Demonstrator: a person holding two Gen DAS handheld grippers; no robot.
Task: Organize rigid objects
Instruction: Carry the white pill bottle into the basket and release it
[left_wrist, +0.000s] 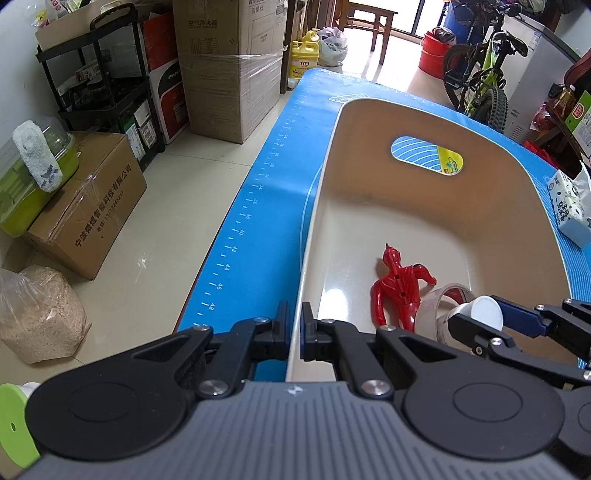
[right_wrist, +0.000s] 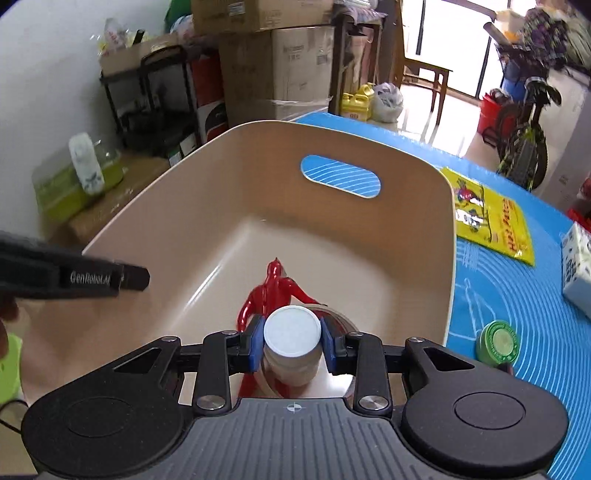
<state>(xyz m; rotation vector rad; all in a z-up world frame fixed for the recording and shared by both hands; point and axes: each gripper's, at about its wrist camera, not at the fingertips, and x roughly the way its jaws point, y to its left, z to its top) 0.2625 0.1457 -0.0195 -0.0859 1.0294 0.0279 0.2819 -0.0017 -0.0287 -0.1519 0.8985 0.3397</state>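
Note:
A beige plastic basket (left_wrist: 369, 122) (right_wrist: 155, 221) stands on the blue mat (left_wrist: 258, 206). My left gripper (left_wrist: 295, 321) is shut on the basket's left rim. Inside lie a red toy figure (left_wrist: 397, 291) (right_wrist: 269, 291) and a clear tape roll (left_wrist: 439, 310). My right gripper (right_wrist: 292, 341) is shut on a small jar with a white lid (right_wrist: 292, 332) and holds it over the basket's near end, above the figure and tape. The jar also shows in the left wrist view (left_wrist: 484, 312).
On the mat right of the basket lie a yellow packet (right_wrist: 487, 221), a green round tin (right_wrist: 498, 341) and a white printed carton (right_wrist: 578, 266) (left_wrist: 569, 206). Cardboard boxes (left_wrist: 229, 74), a black shelf and a bicycle (left_wrist: 480, 77) stand on the floor beyond.

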